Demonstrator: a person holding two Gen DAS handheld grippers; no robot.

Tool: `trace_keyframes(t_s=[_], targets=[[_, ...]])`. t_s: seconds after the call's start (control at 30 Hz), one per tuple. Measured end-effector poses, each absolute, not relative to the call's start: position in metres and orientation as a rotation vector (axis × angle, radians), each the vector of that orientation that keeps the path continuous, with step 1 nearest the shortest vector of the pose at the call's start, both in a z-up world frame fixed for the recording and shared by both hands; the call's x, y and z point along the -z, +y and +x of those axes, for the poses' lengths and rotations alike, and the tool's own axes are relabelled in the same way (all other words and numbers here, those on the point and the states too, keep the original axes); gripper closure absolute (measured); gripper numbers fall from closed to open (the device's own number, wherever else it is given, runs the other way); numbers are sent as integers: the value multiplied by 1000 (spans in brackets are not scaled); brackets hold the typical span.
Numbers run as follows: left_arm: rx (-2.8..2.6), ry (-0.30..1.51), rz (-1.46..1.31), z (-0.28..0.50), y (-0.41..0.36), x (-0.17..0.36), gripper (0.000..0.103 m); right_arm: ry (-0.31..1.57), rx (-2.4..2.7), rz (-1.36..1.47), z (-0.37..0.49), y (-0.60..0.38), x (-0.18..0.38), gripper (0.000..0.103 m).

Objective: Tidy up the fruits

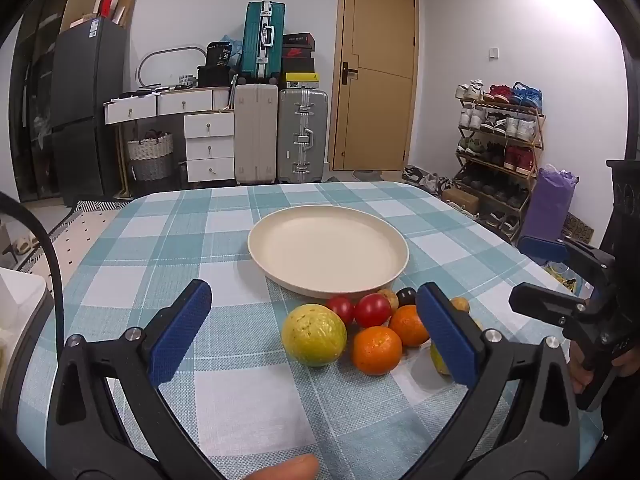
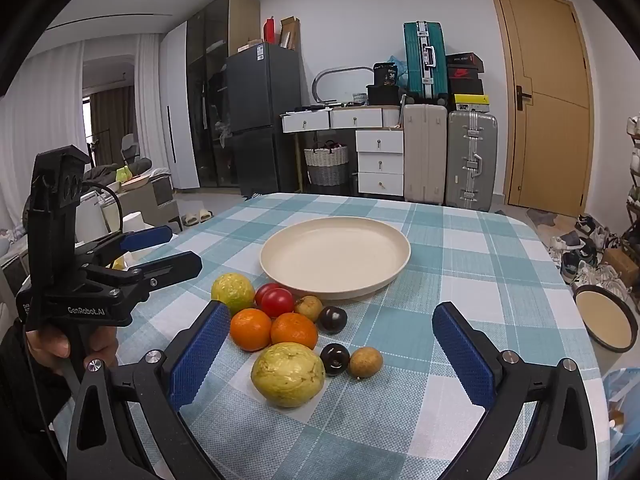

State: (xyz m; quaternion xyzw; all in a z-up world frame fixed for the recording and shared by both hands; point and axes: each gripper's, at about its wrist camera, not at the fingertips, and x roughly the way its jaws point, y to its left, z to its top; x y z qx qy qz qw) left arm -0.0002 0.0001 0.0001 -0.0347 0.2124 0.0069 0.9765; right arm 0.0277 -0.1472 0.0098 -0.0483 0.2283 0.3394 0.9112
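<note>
The counter wears a teal-and-white checked woven cloth [image 2: 460,248], matt and coarse in its weave. On it sits a round cream plate [image 2: 280,276] with a smooth, dull finish like matt plastic. The two red tomatoes [image 2: 277,302] and two dark plums [image 2: 334,358] are glossy and smooth; the two oranges [image 2: 251,329] show pitted, faintly shiny peel; the two yellow-green guavas [image 2: 288,374] look rough and blotched. The blue gripper fingers [image 2: 199,354] carry ribbed rubbery pads on black matt plastic.
</note>
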Motion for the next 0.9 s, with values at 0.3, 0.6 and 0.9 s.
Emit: trace_keyframes(t_s=[0.3,0.6,0.9], targets=[[-14,433,-73,1,0,0,1,476,-701,-99,28,-147,-10,0],[-16,432,-74,0,0,0,1,476,-700,-99,27,-147,-10,0],[-17,433,-75,0,0,0,1,476,-700,-100,27,-147,-10,0]])
